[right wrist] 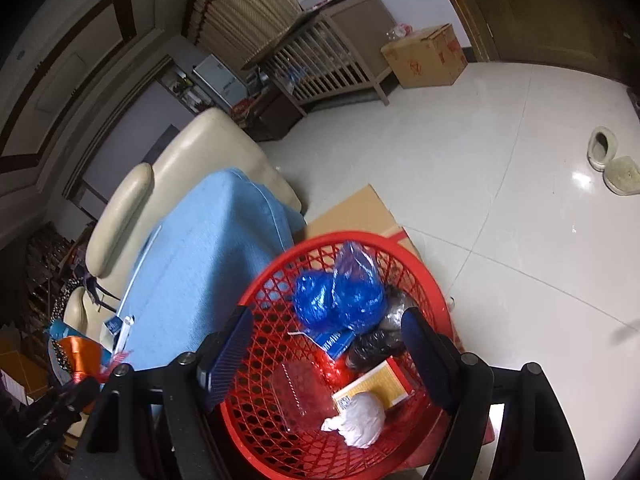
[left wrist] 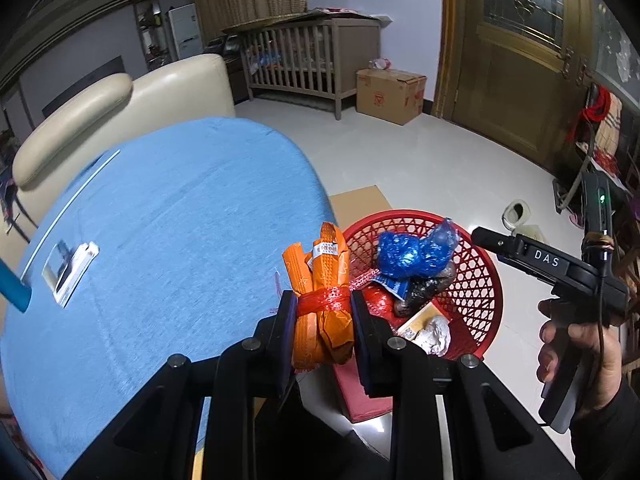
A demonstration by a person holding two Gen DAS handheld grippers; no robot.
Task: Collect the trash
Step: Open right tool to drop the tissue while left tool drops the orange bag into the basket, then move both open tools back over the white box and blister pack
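Trash first: the crumpled orange plastic wrapper bundle tied with a red net band [left wrist: 323, 296] sits clamped between the two pads of my left gripper [left wrist: 322, 320], which are closed against its sides. I hold it above the near edge of the blue cloth-covered table [left wrist: 160, 220], just beside the rim of the round red plastic lattice basket [left wrist: 480, 280].

The basket stands on the floor on a flat brown cardboard sheet [right wrist: 360, 212], close against the table. Inside it I see a knotted translucent blue plastic bag [right wrist: 340, 296] on top, a dark crinkled wrapper [right wrist: 374, 346] touching it below, a yellow and red flat carton [right wrist: 380, 384], and a white crumpled paper wad [right wrist: 362, 420] lying on that carton. There is also a clear plastic piece [right wrist: 296, 392] on the basket floor, though I cannot make out just what it is.

My right gripper [right wrist: 328, 364] hangs directly over the basket with its jaws spread wide and nothing between them. From the left wrist view its black body reads DAS, held in a bare hand [left wrist: 576, 352].

On the table, well apart from the bundle, lies a small white packet [left wrist: 70, 270]. Beyond are the cream leather sofa [left wrist: 120, 104], a slatted wooden crib [left wrist: 308, 60] and a brown cardboard box [left wrist: 390, 94].
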